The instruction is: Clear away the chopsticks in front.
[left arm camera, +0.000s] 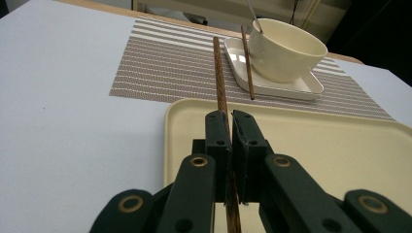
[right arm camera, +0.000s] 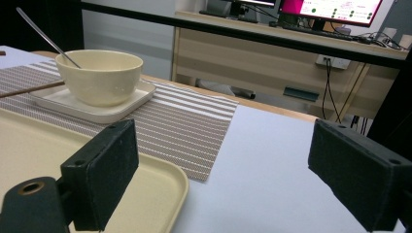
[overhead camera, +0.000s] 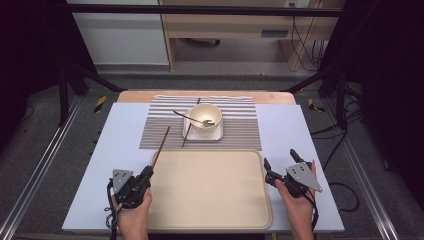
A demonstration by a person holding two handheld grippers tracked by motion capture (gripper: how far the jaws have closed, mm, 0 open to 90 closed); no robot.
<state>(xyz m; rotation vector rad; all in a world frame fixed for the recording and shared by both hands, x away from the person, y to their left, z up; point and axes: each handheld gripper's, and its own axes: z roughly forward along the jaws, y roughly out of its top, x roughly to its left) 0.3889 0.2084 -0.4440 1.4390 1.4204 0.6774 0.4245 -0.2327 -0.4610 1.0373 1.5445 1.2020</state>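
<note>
High view. No brand, label or legible writing appears on any item. A pale blue-grey worktop (overhead camera: 120,145) lies over a wooden table whose far edge shows beyond it; dark frame rails stand at both sides, grey floor around, a light wooden desk behind. A striped placemat (overhead camera: 235,131) lies at the worktop's far middle, carrying a square white plate (overhead camera: 218,134) with a cream bowl (overhead camera: 205,120) on it; a metal spoon (overhead camera: 187,117) rests in the bowl. A second chopstick (overhead camera: 190,124) leans across the plate's left edge. A beige tray (overhead camera: 210,190) fills the near middle. The left gripper (overhead camera: 148,171) sits at the tray's near-left corner, clenched on a brown chopstick (overhead camera: 161,146) that runs out over the tray's far-left corner onto the placemat. The right gripper (overhead camera: 279,166) is held just off the tray's right edge, jaws spread.

Left gripper view. The jaws are pressed together on the chopstick (left arm camera: 219,77), which extends over the tray rim (left arm camera: 170,116) toward the placemat (left arm camera: 165,68). The bowl (left arm camera: 286,51) and plate (left arm camera: 272,87) stand beyond, right of it.

Right gripper view. The jaws stand wide apart, holding nothing, above the tray's corner (right arm camera: 165,184) and bare worktop (right arm camera: 272,160). A monitor (right arm camera: 335,9) in the far right background shows coloured screen content, too small to read.
</note>
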